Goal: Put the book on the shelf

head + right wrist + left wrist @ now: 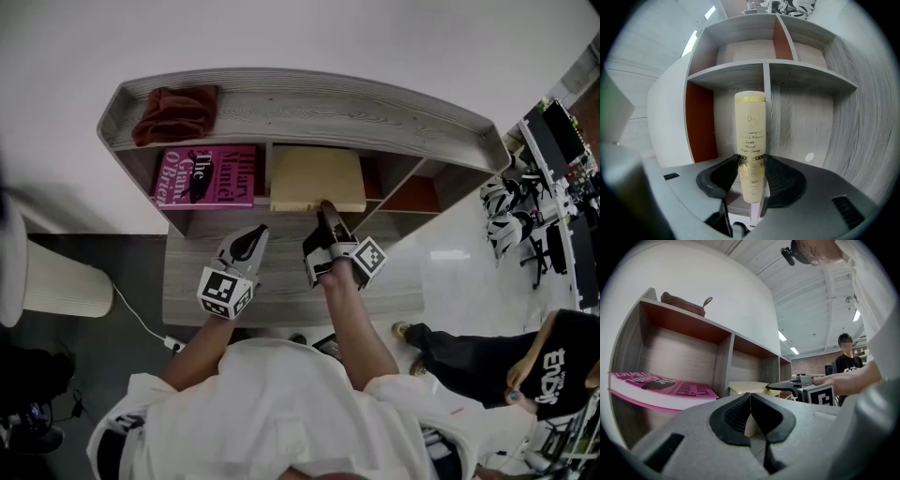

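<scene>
A cream book (317, 178) lies flat in the middle compartment of the grey wooden shelf (309, 103). My right gripper (326, 208) is at the book's near edge. In the right gripper view the gold-lettered spine of the cream book (750, 136) stands between the jaws, and both pads of the right gripper (751, 173) press on it. My left gripper (260, 232) hovers in front of the shelf to the left, and the left gripper (750, 401) is shut with nothing in it. A pink book (206, 175) lies flat in the left compartment.
A red-brown bag (175, 112) rests on the shelf top at the left. A white ribbed bin (56, 281) stands on the floor to the left, with a cable beside it. A person in black (553, 366) sits at the right, near helmets (502, 216).
</scene>
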A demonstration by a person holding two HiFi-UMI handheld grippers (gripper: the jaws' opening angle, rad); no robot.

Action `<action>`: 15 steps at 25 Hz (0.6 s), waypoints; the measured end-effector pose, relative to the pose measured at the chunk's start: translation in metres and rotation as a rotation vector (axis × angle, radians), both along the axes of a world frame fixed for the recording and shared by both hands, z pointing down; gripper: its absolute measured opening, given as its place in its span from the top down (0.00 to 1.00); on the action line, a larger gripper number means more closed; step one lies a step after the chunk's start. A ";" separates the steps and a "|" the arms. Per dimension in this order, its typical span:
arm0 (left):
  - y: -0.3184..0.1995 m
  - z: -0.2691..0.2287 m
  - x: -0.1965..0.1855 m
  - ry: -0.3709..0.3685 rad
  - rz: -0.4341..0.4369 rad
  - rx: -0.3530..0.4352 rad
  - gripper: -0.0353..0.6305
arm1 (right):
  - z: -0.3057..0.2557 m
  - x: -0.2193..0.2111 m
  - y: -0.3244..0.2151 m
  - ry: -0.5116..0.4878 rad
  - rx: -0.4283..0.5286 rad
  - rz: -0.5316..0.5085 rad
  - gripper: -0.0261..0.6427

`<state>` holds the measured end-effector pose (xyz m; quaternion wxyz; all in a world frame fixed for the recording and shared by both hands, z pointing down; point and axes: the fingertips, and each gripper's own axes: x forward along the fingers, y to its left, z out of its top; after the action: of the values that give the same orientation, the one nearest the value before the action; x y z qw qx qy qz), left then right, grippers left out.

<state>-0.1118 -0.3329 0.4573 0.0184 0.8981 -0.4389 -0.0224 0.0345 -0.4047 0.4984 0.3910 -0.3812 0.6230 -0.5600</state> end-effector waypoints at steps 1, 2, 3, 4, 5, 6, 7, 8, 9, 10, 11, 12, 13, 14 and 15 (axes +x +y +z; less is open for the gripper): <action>0.001 0.000 -0.001 0.001 -0.001 0.000 0.92 | 0.000 0.000 -0.001 -0.002 0.002 -0.001 0.69; 0.001 0.000 -0.001 0.001 -0.002 -0.002 0.92 | 0.000 -0.001 -0.002 -0.003 0.003 0.000 0.69; 0.002 0.001 -0.002 0.000 -0.003 -0.004 0.92 | -0.001 -0.001 -0.003 -0.003 0.002 0.001 0.69; 0.002 0.002 -0.003 -0.001 -0.005 -0.006 0.92 | 0.000 -0.001 -0.005 -0.003 0.000 0.004 0.69; 0.003 0.002 -0.004 -0.002 -0.007 -0.006 0.92 | 0.000 -0.001 -0.006 -0.002 -0.001 0.007 0.69; 0.003 0.002 -0.005 -0.003 -0.009 -0.006 0.92 | 0.000 -0.001 -0.008 -0.002 -0.001 0.008 0.69; 0.004 0.002 -0.005 -0.004 -0.011 -0.005 0.92 | 0.000 -0.001 -0.010 -0.003 0.000 0.009 0.69; 0.005 0.002 -0.006 -0.005 -0.013 -0.003 0.92 | -0.001 -0.002 -0.012 -0.004 0.001 0.010 0.69; 0.005 0.001 -0.007 -0.006 -0.016 -0.003 0.92 | -0.001 -0.002 -0.014 -0.006 0.003 0.011 0.69; 0.006 0.001 -0.009 -0.006 -0.018 -0.002 0.92 | -0.001 -0.003 -0.016 -0.008 0.003 0.013 0.69; 0.006 0.001 -0.009 -0.007 -0.021 -0.002 0.92 | -0.001 -0.003 -0.017 -0.011 0.004 0.016 0.69; 0.007 0.001 -0.010 -0.008 -0.022 -0.001 0.92 | -0.001 -0.003 -0.018 -0.012 0.005 0.019 0.69; 0.008 0.001 -0.010 -0.009 -0.023 0.000 0.92 | 0.000 -0.003 -0.018 -0.012 0.005 0.021 0.69; 0.009 0.001 -0.010 -0.010 -0.024 0.001 0.92 | 0.000 -0.003 -0.018 -0.013 0.005 0.020 0.69; 0.010 0.000 -0.010 -0.011 -0.025 0.002 0.92 | 0.000 -0.003 -0.018 -0.016 0.004 0.018 0.69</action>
<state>-0.1217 -0.3233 0.4575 0.0150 0.8927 -0.4501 -0.0179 0.0318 -0.4228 0.4981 0.4019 -0.3813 0.6176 -0.5583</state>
